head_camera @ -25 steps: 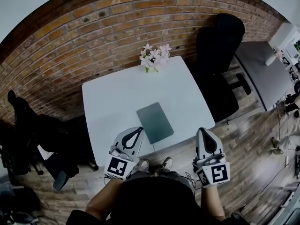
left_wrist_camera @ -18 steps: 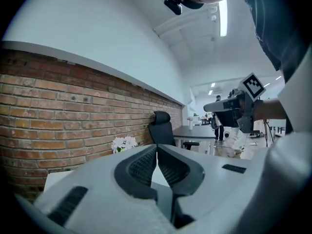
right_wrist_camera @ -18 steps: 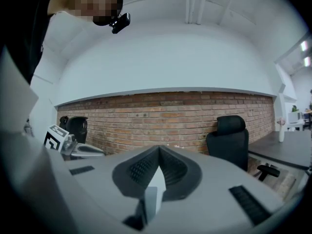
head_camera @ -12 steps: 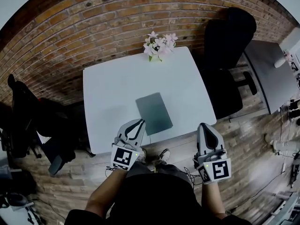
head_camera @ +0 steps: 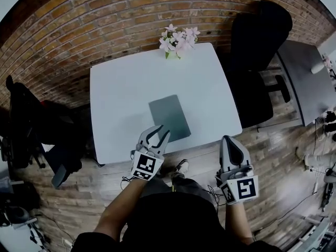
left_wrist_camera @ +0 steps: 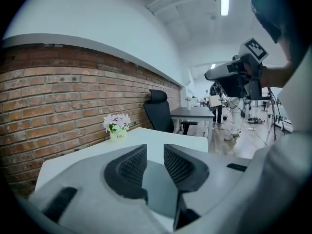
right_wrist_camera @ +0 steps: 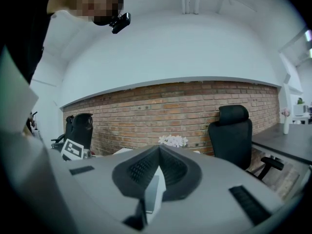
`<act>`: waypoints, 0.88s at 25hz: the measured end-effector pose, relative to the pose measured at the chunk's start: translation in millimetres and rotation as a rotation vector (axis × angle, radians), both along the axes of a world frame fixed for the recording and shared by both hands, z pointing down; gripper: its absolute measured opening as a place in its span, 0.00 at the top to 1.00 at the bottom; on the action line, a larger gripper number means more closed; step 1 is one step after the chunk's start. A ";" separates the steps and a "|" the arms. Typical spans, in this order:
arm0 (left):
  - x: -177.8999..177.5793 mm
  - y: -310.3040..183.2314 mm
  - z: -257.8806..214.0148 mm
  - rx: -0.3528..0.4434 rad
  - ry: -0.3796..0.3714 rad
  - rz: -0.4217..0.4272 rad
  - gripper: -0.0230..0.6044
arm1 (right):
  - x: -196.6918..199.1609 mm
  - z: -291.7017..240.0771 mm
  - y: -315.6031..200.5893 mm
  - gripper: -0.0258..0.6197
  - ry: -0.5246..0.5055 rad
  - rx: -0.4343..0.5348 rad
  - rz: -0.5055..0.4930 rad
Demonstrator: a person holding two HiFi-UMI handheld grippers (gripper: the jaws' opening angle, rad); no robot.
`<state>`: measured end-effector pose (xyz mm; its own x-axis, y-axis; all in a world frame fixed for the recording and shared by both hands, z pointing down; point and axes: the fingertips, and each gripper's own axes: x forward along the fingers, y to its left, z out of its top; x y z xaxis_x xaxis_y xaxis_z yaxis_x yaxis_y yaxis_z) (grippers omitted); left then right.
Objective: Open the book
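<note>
A closed dark grey-green book lies flat near the front of the white table. My left gripper is low over the book's near-left corner. Its jaws have just been opening and now stand apart, pressing on nothing. In the left gripper view the book's cover shows through the gap of the left gripper. My right gripper is shut and empty, hanging off the table's near-right corner. In its own view the right gripper has its pads together.
A pot of pink-white flowers stands at the table's back edge. A black office chair is at the right, next to a grey desk. Dark chairs stand at the left. A brick wall runs behind.
My left gripper has come forward and down to the book's near corner, and its jaws have parted. The right gripper has sunk slightly and stays shut.
</note>
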<state>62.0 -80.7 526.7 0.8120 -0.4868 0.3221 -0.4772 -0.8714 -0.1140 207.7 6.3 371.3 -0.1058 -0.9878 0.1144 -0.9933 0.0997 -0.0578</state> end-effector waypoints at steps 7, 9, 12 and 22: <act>32.7 13.1 55.7 0.028 -0.160 0.083 0.78 | 8.5 6.5 1.7 0.94 -0.012 -0.011 -0.010; 42.5 16.8 71.4 0.040 -0.210 0.114 0.76 | 11.9 13.0 3.8 0.94 -0.015 -0.020 -0.014; 55.2 23.7 90.6 0.048 -0.262 0.150 0.74 | 17.6 20.2 7.7 0.94 -0.021 -0.031 -0.016; 87.1 34.7 111.6 0.041 -0.318 0.205 0.68 | 31.3 40.3 12.7 0.94 -0.034 -0.093 -0.003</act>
<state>149.1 -46.1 638.3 0.7564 -0.3424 0.5573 -0.2291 -0.9367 -0.2646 239.0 19.0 411.6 -0.1145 -0.9727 0.2016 -0.9903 0.0957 -0.1004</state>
